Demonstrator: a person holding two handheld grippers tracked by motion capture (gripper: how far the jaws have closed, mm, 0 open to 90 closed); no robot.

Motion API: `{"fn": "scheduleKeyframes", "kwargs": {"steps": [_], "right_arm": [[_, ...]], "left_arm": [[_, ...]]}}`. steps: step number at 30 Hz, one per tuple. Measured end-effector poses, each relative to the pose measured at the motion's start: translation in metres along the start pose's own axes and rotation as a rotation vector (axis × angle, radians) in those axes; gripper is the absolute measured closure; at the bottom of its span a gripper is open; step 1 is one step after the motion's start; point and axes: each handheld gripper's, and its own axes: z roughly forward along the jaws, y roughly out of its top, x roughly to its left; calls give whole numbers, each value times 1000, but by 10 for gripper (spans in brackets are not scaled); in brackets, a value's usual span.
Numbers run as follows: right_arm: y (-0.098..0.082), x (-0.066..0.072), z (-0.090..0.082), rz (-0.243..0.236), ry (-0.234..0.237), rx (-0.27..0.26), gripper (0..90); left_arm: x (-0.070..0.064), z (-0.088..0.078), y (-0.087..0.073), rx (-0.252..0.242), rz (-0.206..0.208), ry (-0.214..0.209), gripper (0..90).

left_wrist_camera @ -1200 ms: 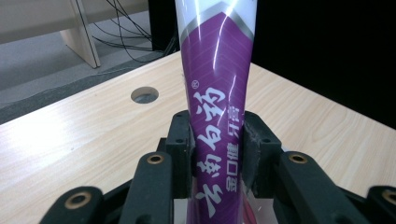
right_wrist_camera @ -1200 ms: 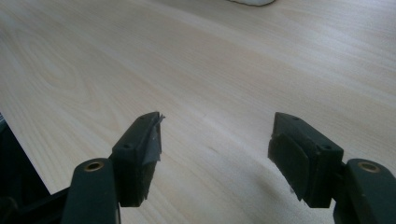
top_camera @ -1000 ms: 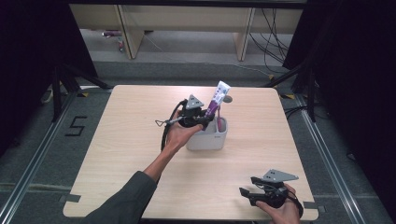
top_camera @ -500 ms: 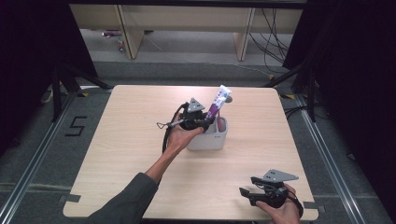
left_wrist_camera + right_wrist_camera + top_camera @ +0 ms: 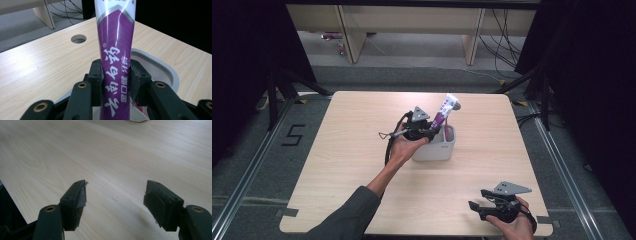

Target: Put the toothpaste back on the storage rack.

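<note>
A purple and white toothpaste tube [image 5: 447,111] [image 5: 115,45] stands tilted, its upper end leaning up and to the right. My left gripper [image 5: 432,133] [image 5: 114,73] is shut on its lower part, and both pads press its sides. Under it is a white container [image 5: 438,151] near the table's middle, whose rim [image 5: 163,68] curves behind the jaws. The tube's lower end is hidden behind the jaws at the container's mouth. My right gripper [image 5: 475,204] [image 5: 115,195] rests low over the front right of the table, open, with bare wood between its fingers.
The light wooden table [image 5: 357,150] has a round cable hole [image 5: 78,38] in its top. Desk legs and cables are on the floor beyond the far edge. Dark curtains stand at both sides.
The left gripper and the tube have sunk a little toward the container. The right gripper has not moved.
</note>
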Motion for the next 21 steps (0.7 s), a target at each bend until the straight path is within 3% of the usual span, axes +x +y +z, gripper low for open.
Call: {"fn": "scheduleKeyframes", "kwargs": {"steps": [7,11,12,14,21], "right_arm": [[0,0,0,-3,-4,-3,344],[0,0,-1,-7,-14,5,344],[0,0,0,2,4,8,344],[0,0,0,-1,2,7,344],[0,2,1,20,-4,8,344]], "left_arm": [[2,2,-7,37,11,10,655],[-1,1,-8,10,-1,2,633],[-1,-1,-5,-10,-5,8,714],[-2,-7,1,-27,-28,11,708],[-4,-19,13,-32,-11,13,695]]}}
